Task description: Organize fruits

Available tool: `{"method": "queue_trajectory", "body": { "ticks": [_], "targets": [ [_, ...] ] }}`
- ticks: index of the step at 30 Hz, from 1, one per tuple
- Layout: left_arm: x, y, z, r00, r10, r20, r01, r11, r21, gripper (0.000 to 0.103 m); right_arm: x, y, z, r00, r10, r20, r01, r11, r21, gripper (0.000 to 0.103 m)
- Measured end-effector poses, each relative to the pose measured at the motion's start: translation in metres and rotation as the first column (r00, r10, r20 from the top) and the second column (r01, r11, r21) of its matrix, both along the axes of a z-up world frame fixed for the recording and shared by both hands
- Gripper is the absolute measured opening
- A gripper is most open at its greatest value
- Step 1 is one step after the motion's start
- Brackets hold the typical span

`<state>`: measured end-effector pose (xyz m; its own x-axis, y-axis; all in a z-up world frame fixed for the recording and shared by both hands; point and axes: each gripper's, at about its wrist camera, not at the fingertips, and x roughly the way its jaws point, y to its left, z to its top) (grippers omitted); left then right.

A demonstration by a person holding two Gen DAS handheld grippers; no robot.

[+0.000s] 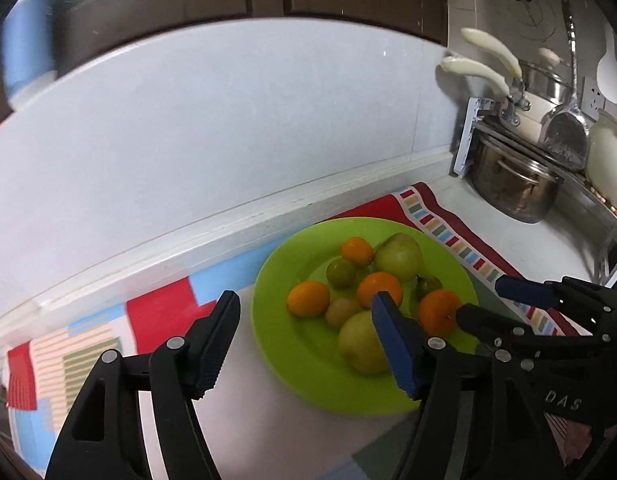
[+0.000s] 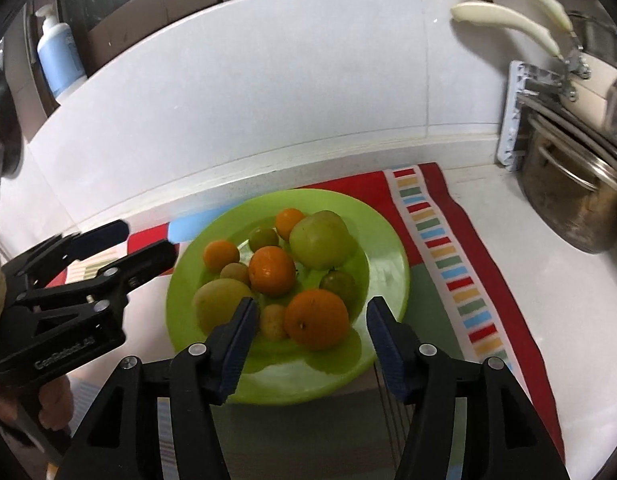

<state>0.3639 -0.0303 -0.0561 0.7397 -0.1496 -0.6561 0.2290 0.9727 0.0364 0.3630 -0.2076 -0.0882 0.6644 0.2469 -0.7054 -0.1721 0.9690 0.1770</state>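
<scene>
A green plate [image 1: 296, 344] [image 2: 384, 248] sits on a patchwork cloth and holds several fruits: oranges [image 1: 307, 298] [image 2: 316, 319], two green apples [image 1: 398, 257] [image 2: 322, 238], and small green and tan fruits [image 1: 341, 273] [image 2: 273, 321]. My left gripper [image 1: 304, 336] is open and empty, hovering over the plate's left front edge. My right gripper [image 2: 310, 322] is open and empty, its fingers on either side of the nearest orange, just above it. Each gripper shows in the other's view, the right [image 1: 492, 300] and the left [image 2: 144, 240].
The colourful cloth [image 1: 460, 236] [image 2: 448, 240] covers the white counter against a tiled wall. Steel pots [image 1: 512, 188] [image 2: 576, 208], pans with cream handles [image 1: 476, 70] and a spatula [image 1: 568, 132] crowd the right. A blue pump bottle [image 2: 58, 56] stands on the ledge, back left.
</scene>
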Motion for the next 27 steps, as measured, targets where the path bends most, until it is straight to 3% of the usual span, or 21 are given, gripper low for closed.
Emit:
{"method": "queue_trajectory", "body": {
  "ticks": [17,27],
  "targets": [
    [-0.125,0.022,0.047,0.988,0.023,0.151,-0.024,1.0,0.005,0.097,-0.124,0.003,0.056,0.975,-0.139,0.172,0.141,0.99,-0.002,0.083],
    [-0.196,0.024,0.063,0.982,0.026,0.186,-0.026,1.0,-0.004,0.1,-0.199,0.001,0.077,0.956,-0.19,0.224,0.194,0.981,0.004,0.084]
  ]
}}
